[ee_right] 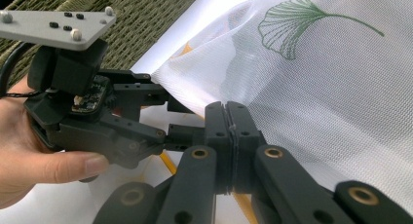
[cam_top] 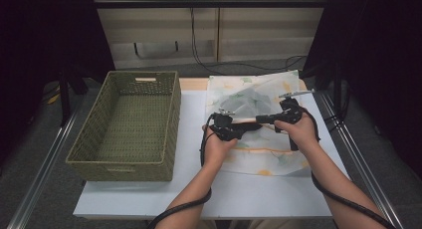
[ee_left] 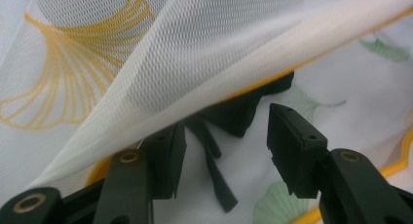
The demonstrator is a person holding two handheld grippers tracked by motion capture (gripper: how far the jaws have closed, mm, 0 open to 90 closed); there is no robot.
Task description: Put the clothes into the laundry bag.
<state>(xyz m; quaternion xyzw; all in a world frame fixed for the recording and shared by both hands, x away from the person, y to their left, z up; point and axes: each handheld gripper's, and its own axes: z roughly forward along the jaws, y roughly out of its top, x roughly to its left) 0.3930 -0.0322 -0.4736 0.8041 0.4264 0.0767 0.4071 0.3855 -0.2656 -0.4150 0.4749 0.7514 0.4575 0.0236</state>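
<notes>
Right gripper view puts the right claw (ee_right: pixel 229 136) clamped on the edge of the white mesh laundry bag with ginkgo-leaf print and yellow trim (ee_right: pixel 311 87), lifted over the white worktop (cam_top: pixel 249 194). Beside it, the left claw (ee_left: pixel 221 141) stands part open, fabric draped on one jaw, unpinched. Light, limp, slippery mesh, I reckon: pinch the stiffer piped hem. Woven olive basket (cam_top: pixel 127 124) waits nearby.

Sheer white mesh bag (cam_top: pixel 259 134) (fine weave), rough woven wicker basket (cam_top: pixel 130 124), matt black tongs (ee_right: pixel 229 136).
</notes>
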